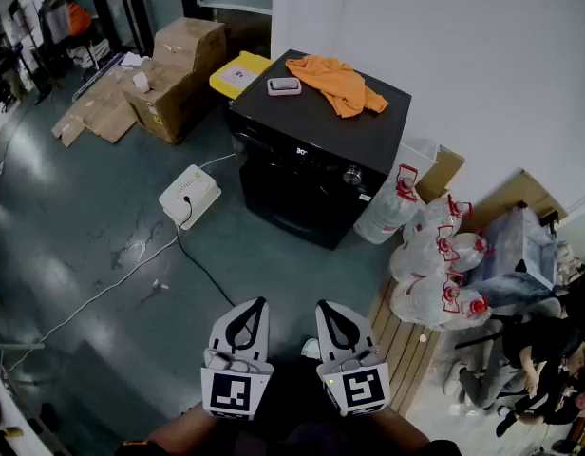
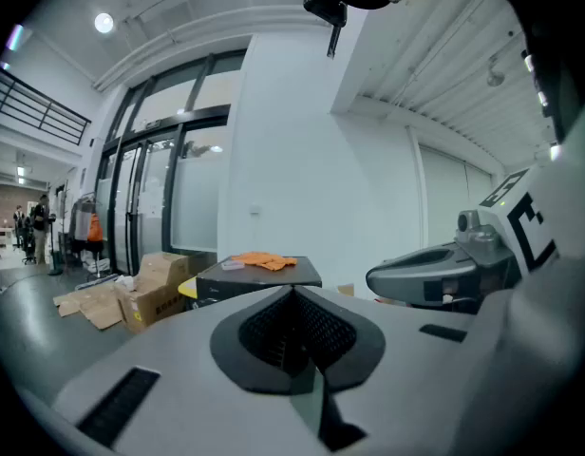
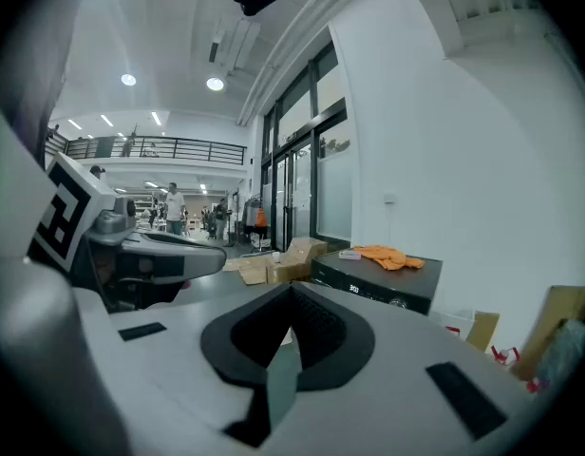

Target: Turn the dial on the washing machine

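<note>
Both grippers low in head view, side by side, well apart from the machine.
- Left gripper (image 1: 257, 304): pale grey moulded shell, black ribbed pads, marker cube behind. Jaws pressed together, nothing between them.
- Right gripper (image 1: 326, 307): same build, jaws likewise closed and empty.

Washing machine (image 1: 311, 174): boxy black cabinet with a flat matte top, standing on the floor (image 1: 84, 236) against a white wall, across open floor from the grippers.
- Dial (image 1: 352, 176): small round knob, silvery rim, set in the front control strip near the corner toward the plastic bags. Markings too small to read.
- Small lit display (image 1: 301, 150) sits on the same strip, left of the dial in head view.

On the machine's top: crumpled orange cloth (image 1: 338, 82), soft folds; beside it a small flat white tray (image 1: 284, 85).

Floor is smooth, grey-green, glossy.

Around it:
- brown cardboard boxes (image 1: 179, 74), some flattened
- a white square box (image 1: 189, 196) with a black cable
- knotted clear plastic bags (image 1: 435, 255) with red print
</note>
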`<state>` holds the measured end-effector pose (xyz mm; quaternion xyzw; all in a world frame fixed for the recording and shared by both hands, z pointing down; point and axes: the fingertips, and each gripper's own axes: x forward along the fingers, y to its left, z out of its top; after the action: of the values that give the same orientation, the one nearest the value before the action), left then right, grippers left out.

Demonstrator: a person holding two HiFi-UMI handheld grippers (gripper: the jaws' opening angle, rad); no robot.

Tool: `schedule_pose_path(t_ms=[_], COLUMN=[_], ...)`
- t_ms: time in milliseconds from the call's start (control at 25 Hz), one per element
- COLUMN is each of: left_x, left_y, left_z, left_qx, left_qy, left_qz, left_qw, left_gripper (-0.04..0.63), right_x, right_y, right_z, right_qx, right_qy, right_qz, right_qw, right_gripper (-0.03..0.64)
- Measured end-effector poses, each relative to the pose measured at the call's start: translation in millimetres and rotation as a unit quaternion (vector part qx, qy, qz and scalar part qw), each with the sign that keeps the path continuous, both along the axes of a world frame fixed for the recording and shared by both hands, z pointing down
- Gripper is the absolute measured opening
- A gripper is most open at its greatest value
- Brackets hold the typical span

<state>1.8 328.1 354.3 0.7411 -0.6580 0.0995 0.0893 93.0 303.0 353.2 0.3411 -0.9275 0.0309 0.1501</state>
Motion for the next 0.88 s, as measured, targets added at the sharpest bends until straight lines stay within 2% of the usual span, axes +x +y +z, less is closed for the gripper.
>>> schedule_pose_path(t_ms=[520, 880], left_x=[-9, -34], left_y=[8, 15], left_z=[3, 2], left_qx=[0.000, 0.004], left_qy=[0.000, 0.010], left_qz=[0.000, -0.003], left_qw=[1.0000, 0.9999], left_gripper=[0.011, 0.011], right_x=[-6, -26], right_y=[5, 8], right_z=[3, -1], right_qx=[0.000, 0.002], right_qy=[0.001, -0.007], right_qz=[0.006, 0.019], right_qw=[1.000, 1.000], right_gripper=[0.014, 0.014])
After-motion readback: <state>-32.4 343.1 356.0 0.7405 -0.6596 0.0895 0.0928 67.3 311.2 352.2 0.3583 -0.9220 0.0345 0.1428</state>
